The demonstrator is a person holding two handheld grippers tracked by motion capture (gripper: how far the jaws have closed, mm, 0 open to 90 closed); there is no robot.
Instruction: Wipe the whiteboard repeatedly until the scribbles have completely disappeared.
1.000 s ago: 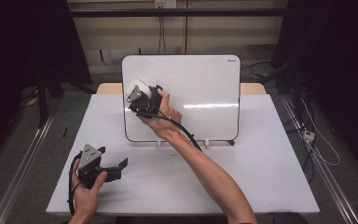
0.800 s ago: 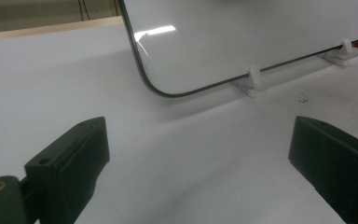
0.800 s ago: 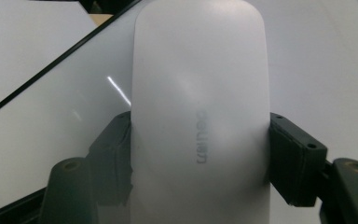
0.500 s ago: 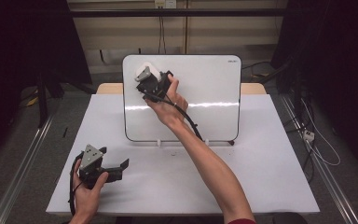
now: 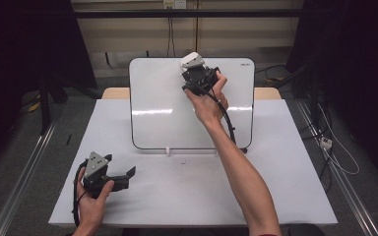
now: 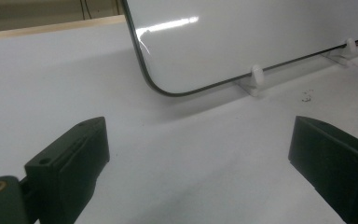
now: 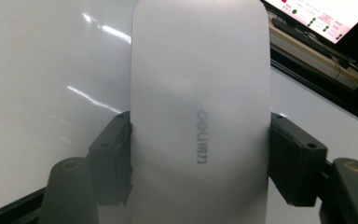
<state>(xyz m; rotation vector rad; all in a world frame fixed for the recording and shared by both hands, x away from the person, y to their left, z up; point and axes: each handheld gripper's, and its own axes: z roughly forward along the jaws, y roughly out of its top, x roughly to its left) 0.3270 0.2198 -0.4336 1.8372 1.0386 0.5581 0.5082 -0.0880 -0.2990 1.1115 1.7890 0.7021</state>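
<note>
Right gripper view: right hand-held gripper (image 7: 199, 158) clamped on white eraser (image 7: 199, 107), one black jaw pressing each long side, eraser face toward whiteboard (image 7: 51, 70). Seen from high view at top right area of whiteboard (image 5: 157, 103), near its upper edge. Left hand-held gripper (image 6: 200, 154) wide open, nothing between jaws, resting low on worktop (image 5: 187, 191) in front of board's lower left corner.

Risks, judged:
- Grip only on smooth sides; hard press against board likely twists eraser or slides it out.
- Push near top edge could tip board back on its small white feet (image 6: 256, 74); nothing bracing it.
- Trailing cable could snag board edge.

Writing: "deli" plus further characters on eraser back. Small logo at board's top right corner, too small to read.
</note>
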